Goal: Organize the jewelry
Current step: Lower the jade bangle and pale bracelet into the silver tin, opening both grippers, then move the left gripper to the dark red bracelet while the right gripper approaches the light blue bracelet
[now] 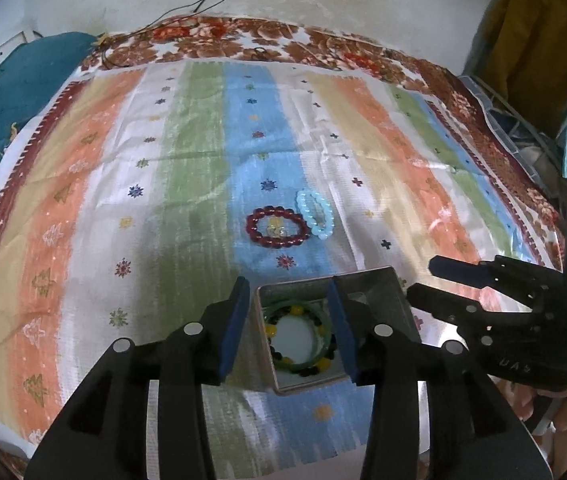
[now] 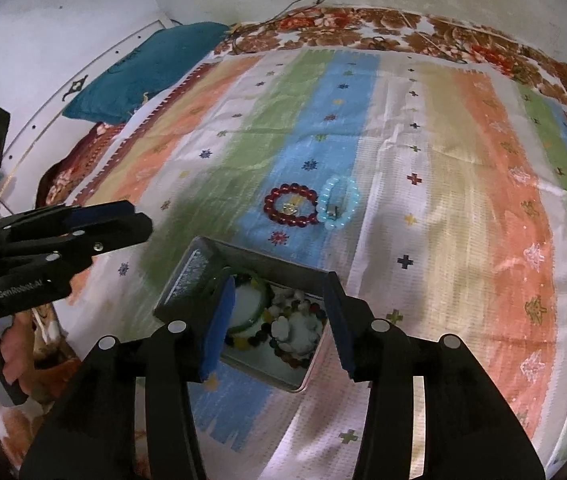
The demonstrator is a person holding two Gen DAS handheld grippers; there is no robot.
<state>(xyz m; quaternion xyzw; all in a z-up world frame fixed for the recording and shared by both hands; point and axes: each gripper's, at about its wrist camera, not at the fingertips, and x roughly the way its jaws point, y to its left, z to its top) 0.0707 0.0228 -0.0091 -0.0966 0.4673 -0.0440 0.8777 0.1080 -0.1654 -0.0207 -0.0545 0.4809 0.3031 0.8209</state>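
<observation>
**Gathering the last loose bracelets into the tin**

Reading left to right: the left gripper [image 1: 289, 328] hovers over the open metal tin [image 2: 267, 376], jaws spread wide and empty; the tin already holds a green bangle [image 1: 283, 366] and mixed beaded pieces. Beyond it, on the blue stripe of the striped cloth [image 1: 83, 208], lie the dark red bead bracelet [image 1: 277, 227] and, touching its right side, the pale blue bead bracelet [image 1: 315, 214] — both still outside the tin. The right gripper [image 2: 279, 320] also stands wide open, holding nothing. Probable next step: a pickup. Approach one bracelet from its free outer edge, pinch a single strand of beads — not both loops — and lift clear before crossing the tin's rim.
</observation>
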